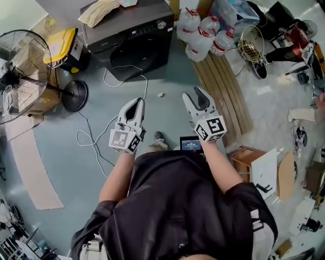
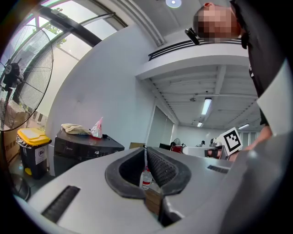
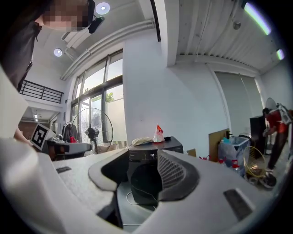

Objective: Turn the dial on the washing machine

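Your left gripper (image 1: 135,103), jaws nearly together and empty, hangs well short of the washing machine (image 1: 127,40). The dial (image 1: 161,24) sits at the machine's front top right. Your right gripper (image 1: 199,94), jaws apart and empty, faces the machine. Approach squarely and straddle the dial before squeezing.

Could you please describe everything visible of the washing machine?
The washing machine is a black front-loader standing upright on the floor by a white wall, its round door apparently shut. Its control strip carries a lit display and a silver dial at the right end. A beige cloth lies on top; a white cable trails in front.
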`<state>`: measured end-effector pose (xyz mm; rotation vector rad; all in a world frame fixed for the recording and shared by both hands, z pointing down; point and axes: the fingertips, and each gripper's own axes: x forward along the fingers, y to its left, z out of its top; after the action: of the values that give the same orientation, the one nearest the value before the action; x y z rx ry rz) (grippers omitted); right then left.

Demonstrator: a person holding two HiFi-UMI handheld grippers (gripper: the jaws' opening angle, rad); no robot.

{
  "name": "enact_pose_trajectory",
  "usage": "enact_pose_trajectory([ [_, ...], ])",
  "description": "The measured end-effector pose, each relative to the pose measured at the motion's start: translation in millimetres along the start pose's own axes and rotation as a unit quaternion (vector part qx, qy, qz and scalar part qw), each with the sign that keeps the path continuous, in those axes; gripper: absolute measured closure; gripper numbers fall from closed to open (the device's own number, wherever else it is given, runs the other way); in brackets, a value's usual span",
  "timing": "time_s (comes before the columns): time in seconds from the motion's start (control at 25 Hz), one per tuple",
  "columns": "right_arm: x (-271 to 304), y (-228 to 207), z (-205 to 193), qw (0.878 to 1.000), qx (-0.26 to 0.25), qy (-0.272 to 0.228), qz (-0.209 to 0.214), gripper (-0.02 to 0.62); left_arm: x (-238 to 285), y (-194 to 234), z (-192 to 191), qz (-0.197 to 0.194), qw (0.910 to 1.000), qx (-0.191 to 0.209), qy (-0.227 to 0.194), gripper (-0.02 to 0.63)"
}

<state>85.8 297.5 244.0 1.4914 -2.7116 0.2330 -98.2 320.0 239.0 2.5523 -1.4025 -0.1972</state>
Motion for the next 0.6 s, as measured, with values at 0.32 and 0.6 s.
enact_pose_trajectory([
  [0.32, 77, -16, 4, 1.0, 0.003, 0.014, 0.018, 0.416, 49, 70, 9, 0.012, 0.9998, -0.013, 0.005, 0.595],
  [0.6, 143, -52, 2, 0.999, 0.014, 0.013, 0.032, 0.416, 108, 115, 16, 0.024, 0.9997, 0.001, 0.005, 0.595],
])
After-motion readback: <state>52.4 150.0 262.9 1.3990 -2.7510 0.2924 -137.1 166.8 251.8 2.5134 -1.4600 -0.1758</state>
